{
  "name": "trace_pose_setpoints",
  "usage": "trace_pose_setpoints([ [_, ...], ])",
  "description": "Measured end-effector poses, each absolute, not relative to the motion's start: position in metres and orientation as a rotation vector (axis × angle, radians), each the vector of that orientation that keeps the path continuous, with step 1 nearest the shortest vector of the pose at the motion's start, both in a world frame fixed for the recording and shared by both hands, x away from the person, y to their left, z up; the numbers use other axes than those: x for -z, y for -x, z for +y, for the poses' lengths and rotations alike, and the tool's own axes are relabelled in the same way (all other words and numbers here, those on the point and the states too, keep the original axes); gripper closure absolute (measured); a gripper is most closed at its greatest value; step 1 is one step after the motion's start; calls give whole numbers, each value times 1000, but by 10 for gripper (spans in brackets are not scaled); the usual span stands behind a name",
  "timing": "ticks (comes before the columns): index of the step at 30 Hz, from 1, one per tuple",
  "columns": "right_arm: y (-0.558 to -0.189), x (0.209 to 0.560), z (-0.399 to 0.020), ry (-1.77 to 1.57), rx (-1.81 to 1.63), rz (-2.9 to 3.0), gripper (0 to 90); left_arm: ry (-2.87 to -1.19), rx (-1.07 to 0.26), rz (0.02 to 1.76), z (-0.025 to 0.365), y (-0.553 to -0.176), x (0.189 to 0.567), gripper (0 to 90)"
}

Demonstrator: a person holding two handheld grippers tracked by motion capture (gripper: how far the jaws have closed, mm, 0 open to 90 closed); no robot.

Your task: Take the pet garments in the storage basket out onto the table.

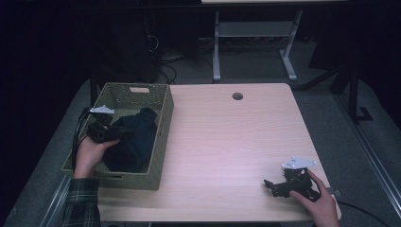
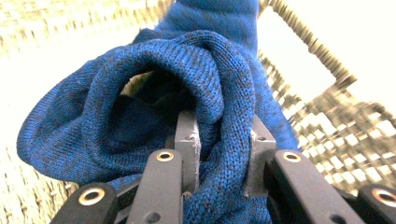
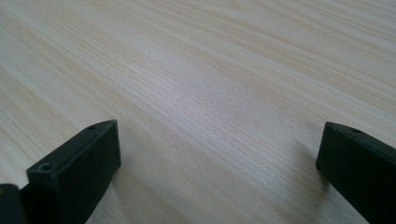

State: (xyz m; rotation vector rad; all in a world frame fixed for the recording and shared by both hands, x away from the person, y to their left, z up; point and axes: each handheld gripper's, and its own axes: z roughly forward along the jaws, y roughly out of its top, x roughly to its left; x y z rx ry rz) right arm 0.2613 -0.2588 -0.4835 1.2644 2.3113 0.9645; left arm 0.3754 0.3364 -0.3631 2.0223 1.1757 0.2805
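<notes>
Left hand-held gripper [image 2: 219, 149] is clamped on a fold of the blue knit sweater [image 2: 154, 93] inside the woven basket [image 1: 163, 123] (probably placing it), while the right hand-held gripper [image 1: 276, 186] rests wide open, empty, on the surface [image 1: 227, 137].

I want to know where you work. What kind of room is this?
Probably a lab or workshop. There's a plain wooden table, cables on the grey floor, another desk's metal legs behind, and a basket holding a blue knit.

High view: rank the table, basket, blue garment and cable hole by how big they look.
1. table
2. basket
3. blue garment, lying in the basket
4. cable hole, clearly smallest
</notes>
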Motion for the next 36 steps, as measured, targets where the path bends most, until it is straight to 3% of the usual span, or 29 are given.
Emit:
trace_pose_setpoints([
  [12,-261,483,-259,-1266,-965,2311,0,-1864,-366,1128,347,-363,332,734],
  [36,-261,483,-259,-1266,-965,2311,0,-1782,-431,977,331,-365,247,735],
])
